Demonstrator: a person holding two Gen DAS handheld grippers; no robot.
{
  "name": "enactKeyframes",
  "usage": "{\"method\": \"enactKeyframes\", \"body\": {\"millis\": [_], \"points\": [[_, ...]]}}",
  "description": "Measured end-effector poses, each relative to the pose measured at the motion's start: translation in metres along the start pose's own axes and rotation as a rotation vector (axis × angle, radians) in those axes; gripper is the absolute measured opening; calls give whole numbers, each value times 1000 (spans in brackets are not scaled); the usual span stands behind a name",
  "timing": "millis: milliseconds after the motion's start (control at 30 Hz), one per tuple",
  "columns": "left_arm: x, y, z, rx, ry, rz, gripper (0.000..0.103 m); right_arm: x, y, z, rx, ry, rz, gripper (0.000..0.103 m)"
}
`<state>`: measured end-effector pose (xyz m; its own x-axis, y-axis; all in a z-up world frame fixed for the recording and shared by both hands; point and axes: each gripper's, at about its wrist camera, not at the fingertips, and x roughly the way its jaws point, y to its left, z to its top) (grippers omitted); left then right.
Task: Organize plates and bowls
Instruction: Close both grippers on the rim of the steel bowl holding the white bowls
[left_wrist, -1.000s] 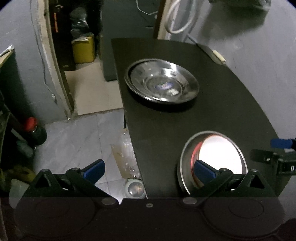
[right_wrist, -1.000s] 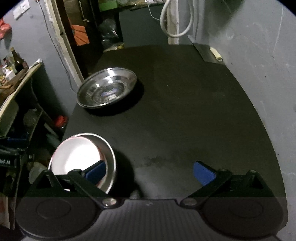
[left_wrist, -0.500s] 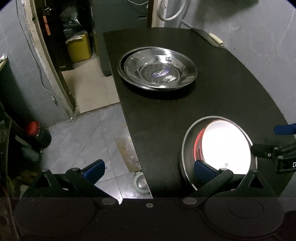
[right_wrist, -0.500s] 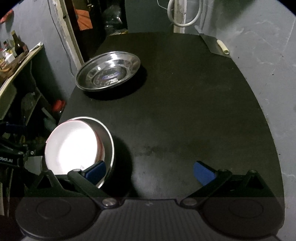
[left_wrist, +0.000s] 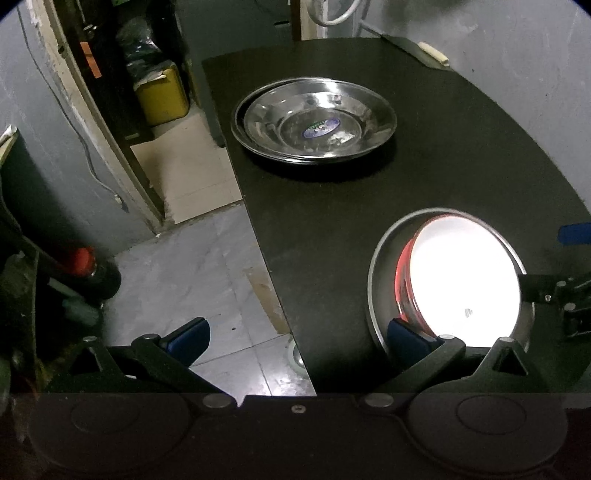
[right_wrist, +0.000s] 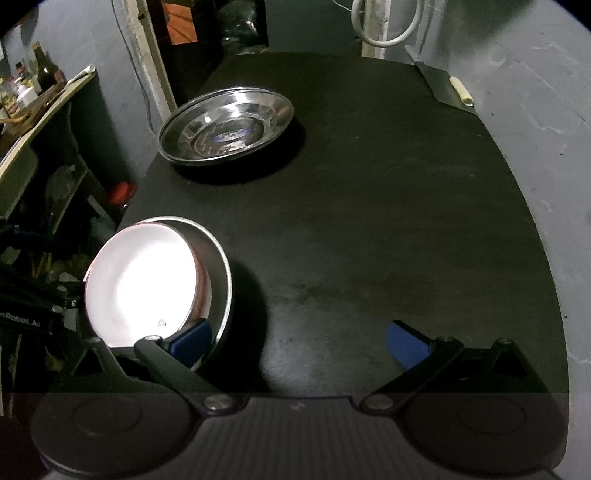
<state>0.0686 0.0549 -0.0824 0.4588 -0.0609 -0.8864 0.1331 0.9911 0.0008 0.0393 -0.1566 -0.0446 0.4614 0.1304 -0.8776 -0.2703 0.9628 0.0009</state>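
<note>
Bowls of slick, rigid steel, white red-rimmed bowl (left_wrist: 461, 284) nested inside steel bowl (left_wrist: 380, 269); both spread hand-held grippers, left (left_wrist: 299, 338) and right (right_wrist: 299, 338), best pinch rims.

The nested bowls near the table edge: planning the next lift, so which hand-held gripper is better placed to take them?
Roughly even, slightly the right hand-held gripper: one pad sits at the nested bowls' rim, jaws open over table.

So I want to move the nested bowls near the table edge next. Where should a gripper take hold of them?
Probably the rim of the steel bowl where the white bowl sits off-centre, leaving a gap on the side facing the table's floor edge. One finger could slip into that gap, the other outside the wall, coming from above.
</note>
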Motion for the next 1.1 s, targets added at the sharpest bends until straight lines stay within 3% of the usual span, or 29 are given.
{"method": "enactKeyframes", "body": {"millis": [333, 533, 633, 800, 1100], "points": [[1, -2, -1, 23, 4, 8, 102, 6, 2, 1, -19, 19, 1, 103], [-3, -2, -1, 28, 2, -22, 92, 4, 2, 0, -24, 13, 4, 99], [-5, 1, -1, 9, 1, -61, 83, 2, 1, -1, -24, 5, 24, 94], [-5, 8, -2, -61, -9, -149, 55, 0, 0, -3, -21, 4, 83, 85], [-7, 1, 1, -52, -16, -202, 28, -4, -1, -4, -12, 6, 170, 66]]}}
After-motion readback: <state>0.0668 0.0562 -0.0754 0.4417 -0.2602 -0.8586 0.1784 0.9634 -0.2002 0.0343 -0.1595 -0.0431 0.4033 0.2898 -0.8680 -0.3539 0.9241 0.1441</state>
